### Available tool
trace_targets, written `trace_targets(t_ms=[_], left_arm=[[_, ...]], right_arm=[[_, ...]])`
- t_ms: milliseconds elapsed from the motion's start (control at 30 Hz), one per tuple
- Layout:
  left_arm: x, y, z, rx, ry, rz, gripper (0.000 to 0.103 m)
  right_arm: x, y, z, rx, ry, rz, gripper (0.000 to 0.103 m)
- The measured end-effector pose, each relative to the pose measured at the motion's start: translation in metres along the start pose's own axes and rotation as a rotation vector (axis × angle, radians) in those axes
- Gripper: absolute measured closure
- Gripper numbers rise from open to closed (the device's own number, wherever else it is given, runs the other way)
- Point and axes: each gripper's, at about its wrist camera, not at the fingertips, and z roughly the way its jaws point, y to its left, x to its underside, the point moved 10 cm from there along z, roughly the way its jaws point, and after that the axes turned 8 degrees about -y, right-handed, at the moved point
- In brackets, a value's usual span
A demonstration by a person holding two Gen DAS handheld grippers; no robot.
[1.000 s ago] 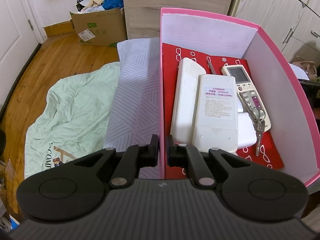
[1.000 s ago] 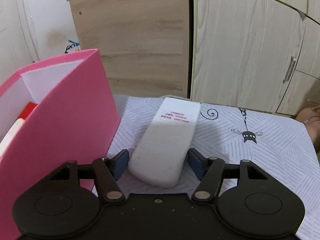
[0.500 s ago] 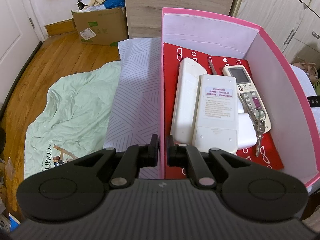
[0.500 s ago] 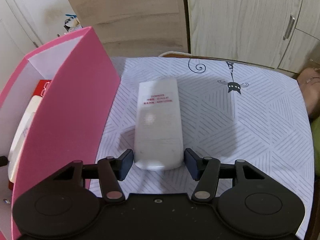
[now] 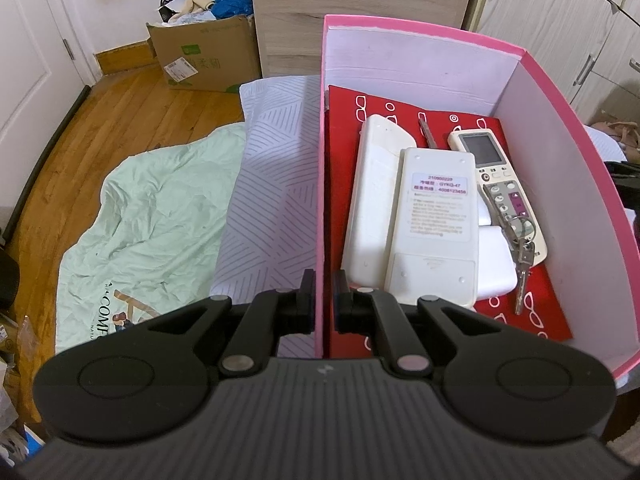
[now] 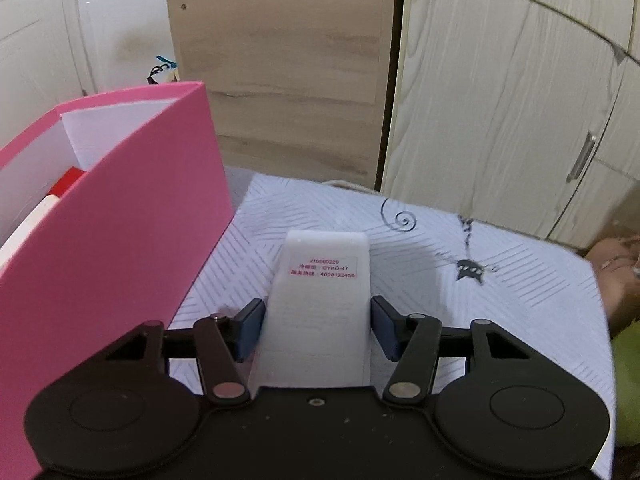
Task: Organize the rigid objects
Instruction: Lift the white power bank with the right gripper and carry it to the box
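Right wrist view: your right gripper (image 6: 316,326) now has the white rectangular plastic remote (image 6: 320,308), label side up, raised between its blue pads (image 6: 250,330). Half a second ago it lay flat on the striped white cloth (image 6: 500,300) with the fingers only straddling its near end; now its far end is tilted up and the frame is motion-blurred. The left pad touches the remote's side; a thin gap may remain at the right pad, so call it closing on or just clamped. Judgement: the pick is under way and the lift toward the box has begun.

Left wrist view: no change over the last second. Your left gripper (image 5: 322,300) stays pinched together on the left wall of the pink cardboard box (image 5: 320,184), one finger outside, one inside, steadying it.

Box contents, on a red liner printed with white glasses (image 5: 536,304):
- long white plastic remote, blank side up (image 5: 370,196), leftmost
- second white remote with a label sticker (image 5: 438,228), lying partly over the first
- white remote with a grey screen and buttons (image 5: 496,172), on the right
- bunch of metal keys (image 5: 520,248) resting on that remote's lower end
- a small white block (image 5: 494,272) partly hidden beneath them; cannot identify it
- a thin metal item near the far end (image 5: 427,134); too small to name

The box stands just left of the held remote.
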Motion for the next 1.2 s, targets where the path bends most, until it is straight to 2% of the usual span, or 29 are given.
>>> trace_targets(t_ms=[167, 700, 867, 1000, 1200], left_arm=[[-0.001, 0.001, 0.0, 0.001, -0.003, 0.002, 0.097], [0.0, 0.002, -0.001, -0.006, -0.001, 0.007, 0.097], [0.0, 0.002, -0.001, -0.006, -0.001, 0.005, 0.097], [0.0, 0.002, -0.001, -0.008, -0.001, 0.01, 0.097], [-0.001, 0.001, -0.001, -0.007, -0.002, 0.01, 0.097]], right_arm=[[-0.009, -0.013, -0.022, 0.008, -0.058, 0.041, 0.041], [-0.016, -0.018, -0.057, -0.021, -0.08, 0.091, 0.041], [-0.038, -0.02, -0.092, -0.032, -0.192, 0.123, 0.041], [-0.058, -0.013, -0.121, 0.01, -0.284, 0.124, 0.041], [-0.076, 0.038, -0.151, -0.106, -0.354, 0.063, 0.041]])
